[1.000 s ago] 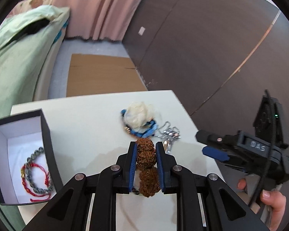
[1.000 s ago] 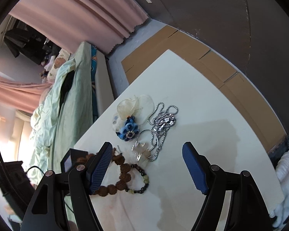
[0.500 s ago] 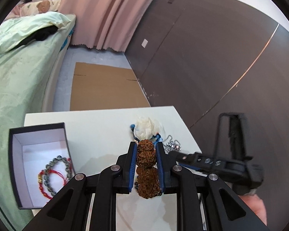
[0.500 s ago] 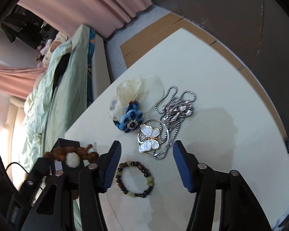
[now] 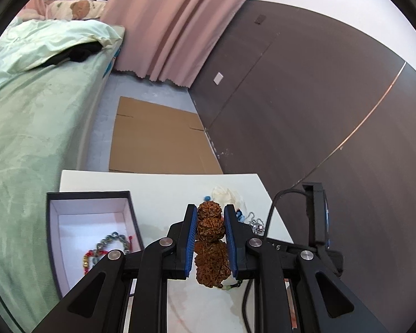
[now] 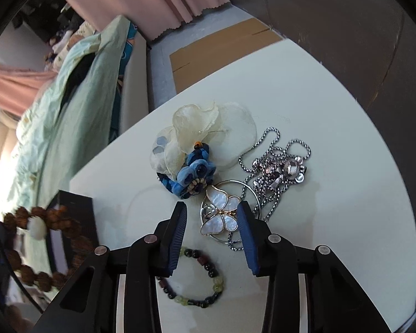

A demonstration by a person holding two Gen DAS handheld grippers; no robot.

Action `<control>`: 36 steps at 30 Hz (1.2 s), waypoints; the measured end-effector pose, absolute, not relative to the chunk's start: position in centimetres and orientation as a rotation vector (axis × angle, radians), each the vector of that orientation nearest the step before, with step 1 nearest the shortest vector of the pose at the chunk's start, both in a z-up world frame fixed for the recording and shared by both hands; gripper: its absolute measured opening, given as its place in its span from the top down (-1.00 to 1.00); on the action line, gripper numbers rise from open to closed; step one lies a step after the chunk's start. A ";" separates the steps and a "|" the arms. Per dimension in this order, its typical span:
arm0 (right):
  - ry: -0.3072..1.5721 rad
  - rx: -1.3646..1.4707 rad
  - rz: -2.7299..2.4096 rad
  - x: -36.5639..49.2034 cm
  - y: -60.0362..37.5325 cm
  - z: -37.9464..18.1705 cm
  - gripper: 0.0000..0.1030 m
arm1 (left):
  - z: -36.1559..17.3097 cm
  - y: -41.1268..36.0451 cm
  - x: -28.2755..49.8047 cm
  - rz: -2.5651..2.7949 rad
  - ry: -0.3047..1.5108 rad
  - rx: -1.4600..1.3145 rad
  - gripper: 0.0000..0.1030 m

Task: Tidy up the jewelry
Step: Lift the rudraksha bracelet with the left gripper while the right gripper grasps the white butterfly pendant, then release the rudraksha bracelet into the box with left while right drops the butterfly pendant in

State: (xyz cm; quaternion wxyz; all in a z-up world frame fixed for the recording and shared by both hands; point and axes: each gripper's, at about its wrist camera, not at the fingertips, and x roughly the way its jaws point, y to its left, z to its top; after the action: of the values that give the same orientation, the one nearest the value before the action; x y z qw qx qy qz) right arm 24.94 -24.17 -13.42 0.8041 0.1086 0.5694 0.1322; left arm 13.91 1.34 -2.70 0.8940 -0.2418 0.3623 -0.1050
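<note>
Above white surface (image 6: 319, 88): left gripper (image 5: 210, 222) pinching brown seed-bead bracelet (image 5: 210, 247), held beside open black box (image 5: 91, 194). Right gripper (image 6: 212, 222) closing, blue pads astride butterfly pendant (image 6: 222, 213), not yet pressing. Dark beaded bracelet (image 6: 197, 280) lying beneath.

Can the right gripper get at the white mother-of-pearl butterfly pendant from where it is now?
Probably yes. The right gripper has its closing jaws straddling the white mother-of-pearl butterfly pendant, nothing above it, though the silver chain necklace tangles under its ring.
</note>
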 end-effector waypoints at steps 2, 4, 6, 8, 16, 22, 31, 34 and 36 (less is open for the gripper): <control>1.211 0.174 0.260 24.9 -23.5 -13.3 0.25 | -2.6 1.8 13.7 -0.212 0.748 -0.508 0.60; 1.203 0.112 0.225 24.8 -22.9 -13.3 0.25 | -2.5 2.2 13.6 -0.205 0.743 -0.513 0.60; 1.192 0.046 0.198 24.7 -22.0 -13.1 0.25 | -2.4 2.5 13.5 -0.199 0.738 -0.515 0.60; 1.183 -0.005 0.181 24.5 -21.4 -13.0 0.25 | -2.4 2.6 13.3 -0.195 0.736 -0.514 0.60; 1.217 0.155 0.261 24.9 -23.6 -12.8 0.48 | -2.3 2.9 12.8 -0.184 0.737 -0.515 0.60; 1.203 0.219 0.307 24.0 -24.1 -12.2 0.48 | -1.7 3.5 12.1 -0.179 0.720 -0.519 0.60; 1.144 0.294 0.423 21.6 -23.2 -10.1 0.48 | -1.0 5.7 10.2 -0.115 0.685 -0.514 0.60; 1.111 0.301 0.474 20.6 -22.4 -9.2 0.48 | -0.7 6.8 9.6 -0.070 0.664 -0.503 0.60; 1.099 0.313 0.502 20.1 -21.9 -8.9 0.48 | -0.7 7.5 9.3 -0.045 0.653 -0.506 0.60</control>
State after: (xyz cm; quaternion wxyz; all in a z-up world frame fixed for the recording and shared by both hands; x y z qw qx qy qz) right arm 20.15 -21.91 -8.85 0.8114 0.1466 0.5146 0.2349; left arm 9.28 7.48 -0.68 0.9156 -0.2460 0.3172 -0.0219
